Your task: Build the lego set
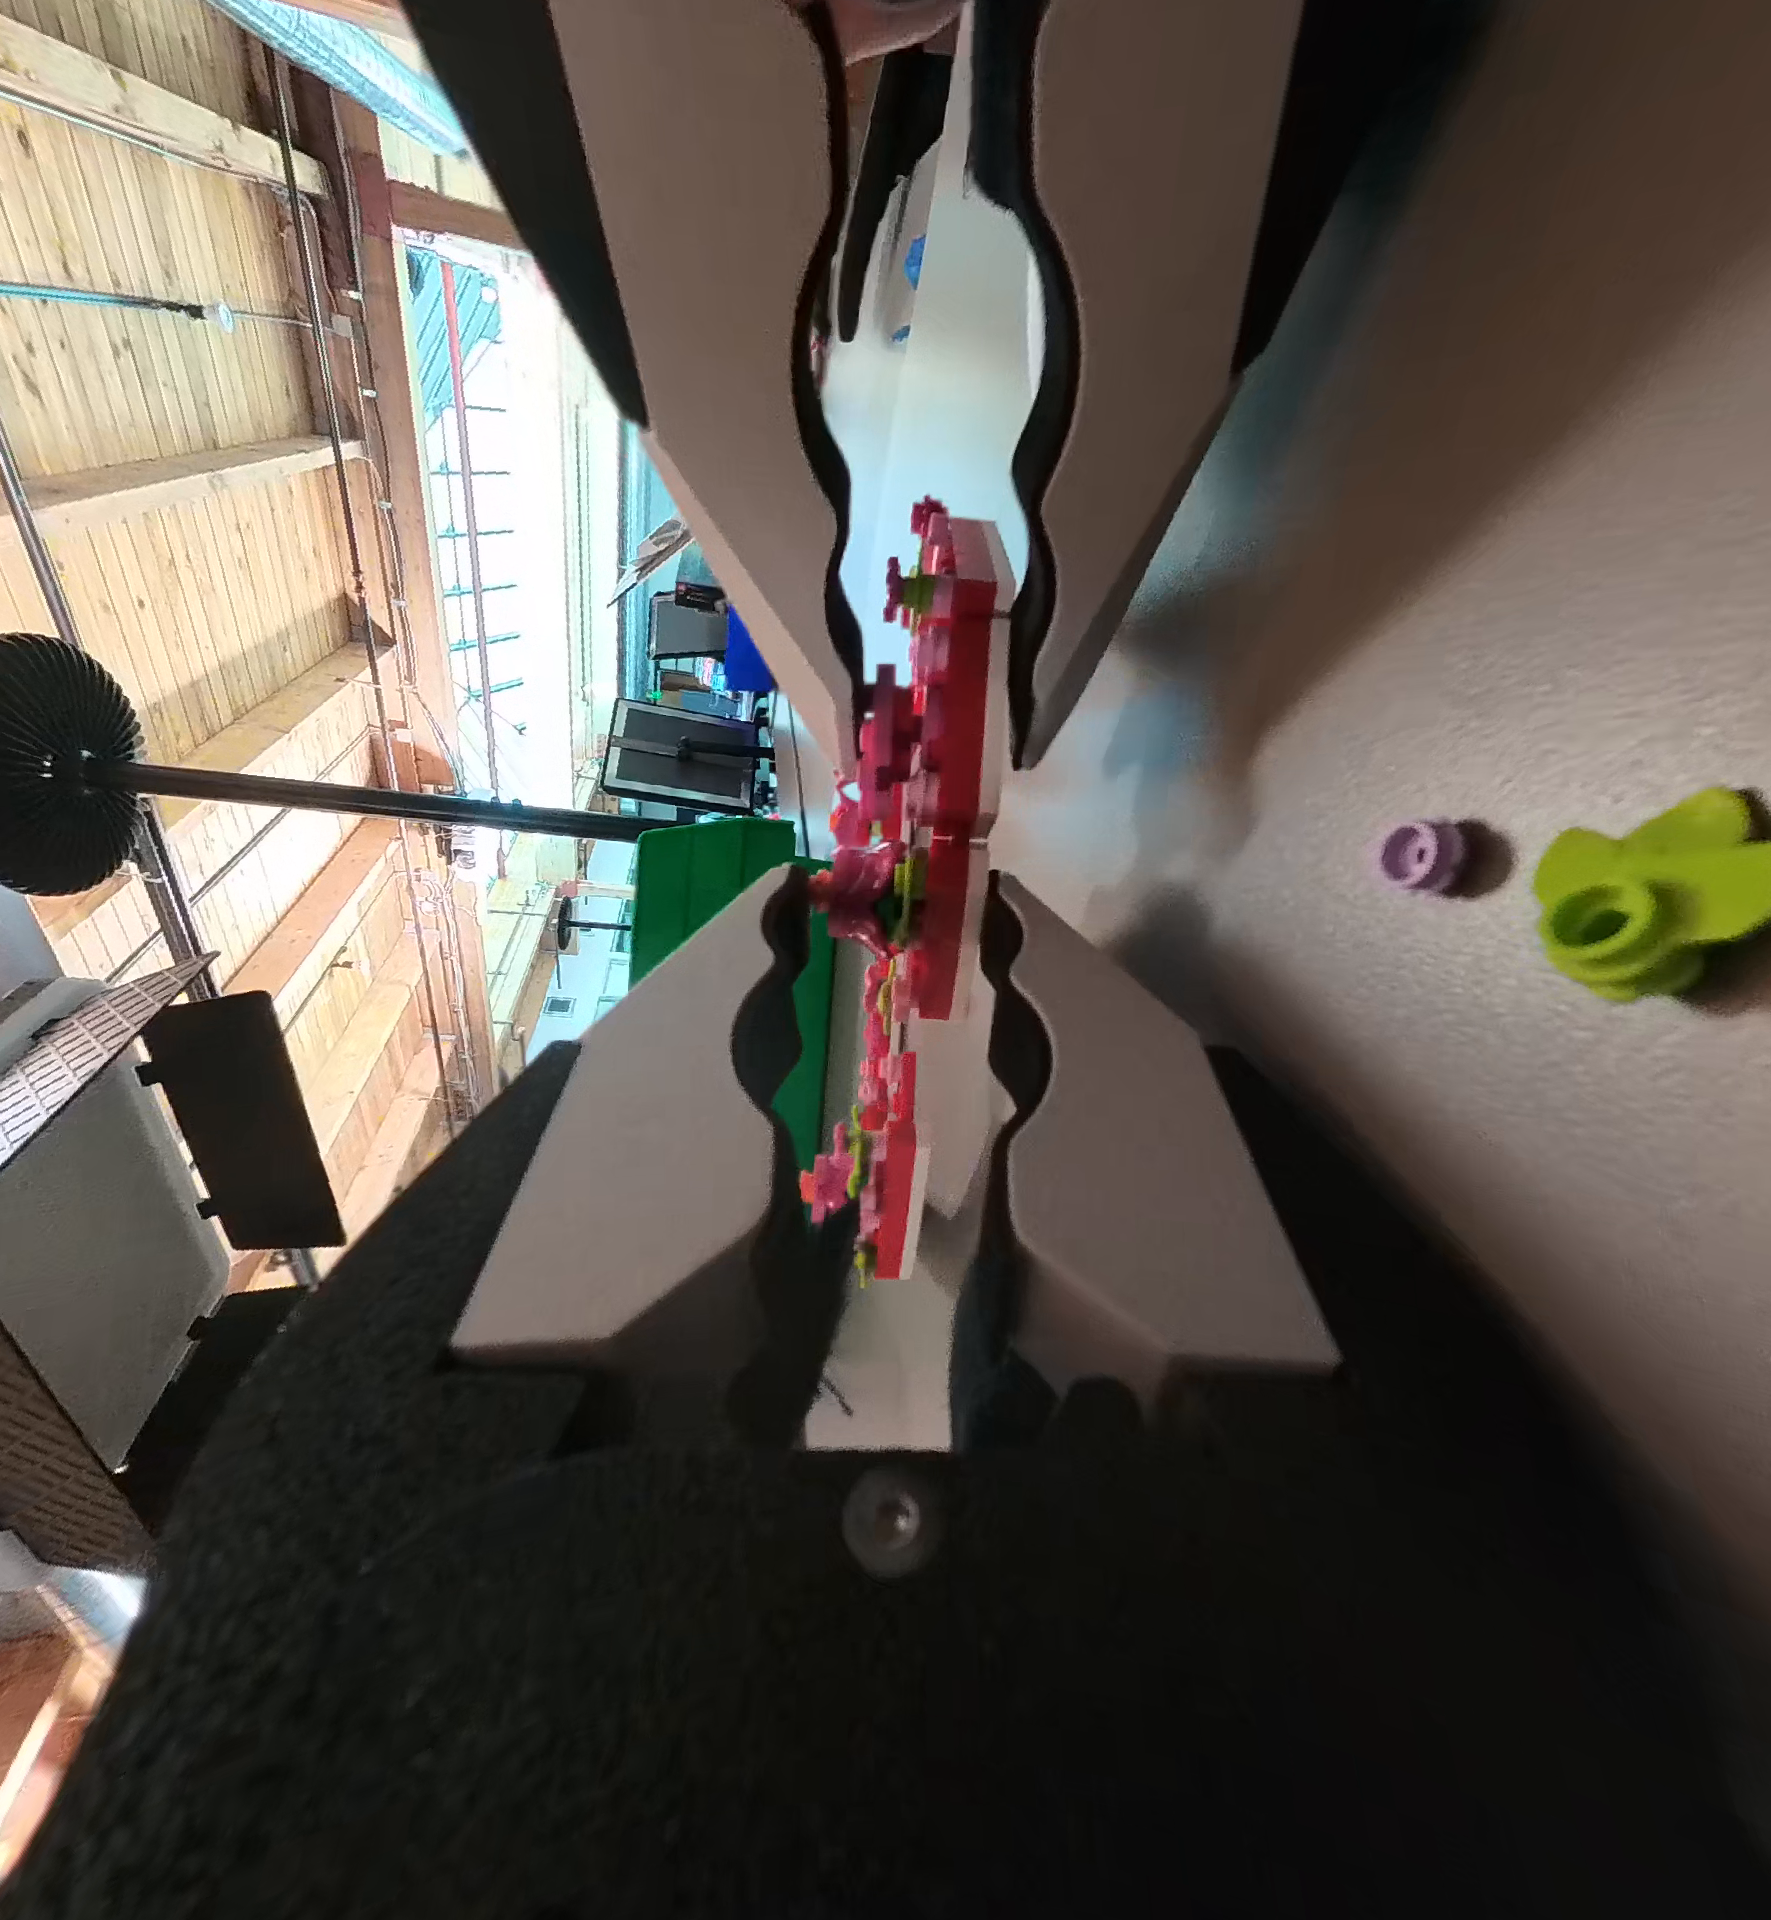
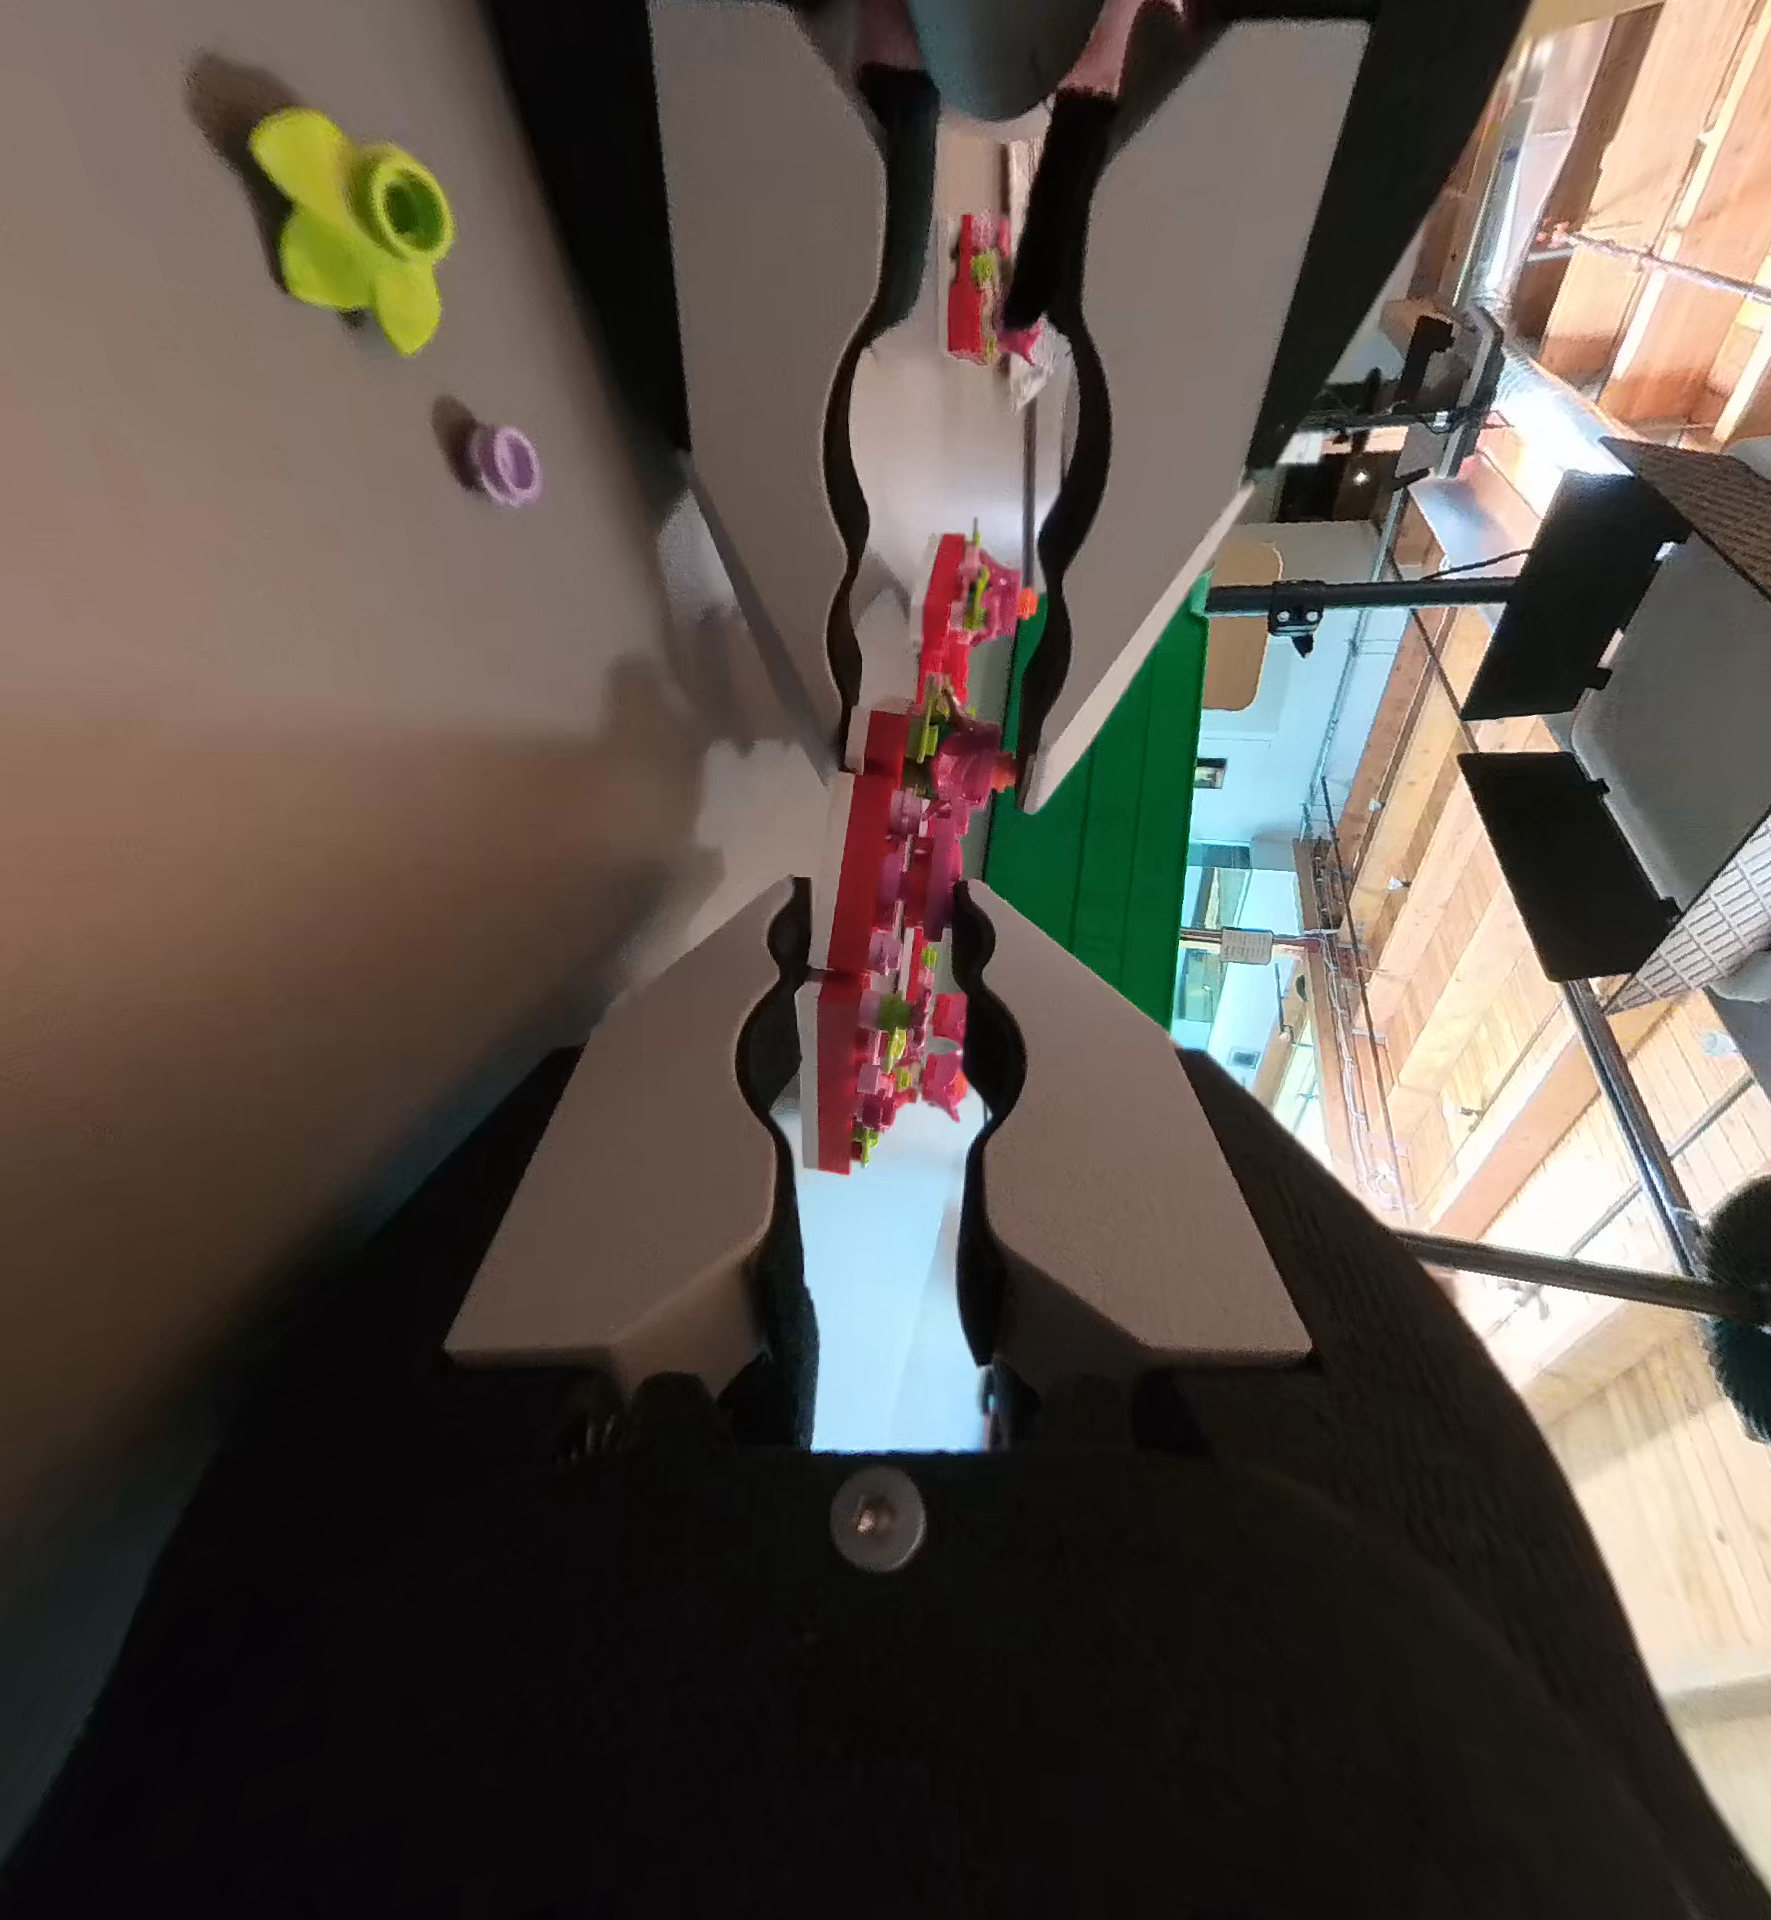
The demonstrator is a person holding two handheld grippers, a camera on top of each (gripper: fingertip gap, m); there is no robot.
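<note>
Between the two pairs of grey, wavy-edged fingers sits a flat red Lego plate assembly [image 1: 948,831] studded with pink flowers and lime-green bits, held edge-on above the white tabletop [image 1: 1483,1195]. From the left wrist view, the left gripper [image 1: 896,878] comes in from below with its jaws narrowed onto the lower part of the plate; one tip presses the flower side and the other the smooth red back. Opposite, the right gripper [image 1: 928,748] reaches in from the top of that picture and meets the same plate. Its own camera shows the right gripper [image 2: 881,894] closed to a narrow gap around the plate [image 2: 881,883], tips touching both faces. On the table, well apart from the assembly, lie a lime-green leaf-shaped Lego piece [image 1: 1660,899] and, near it, a small lilac round stud [image 1: 1426,857]. A green board [image 2: 1099,831] stands behind the plate.
</note>
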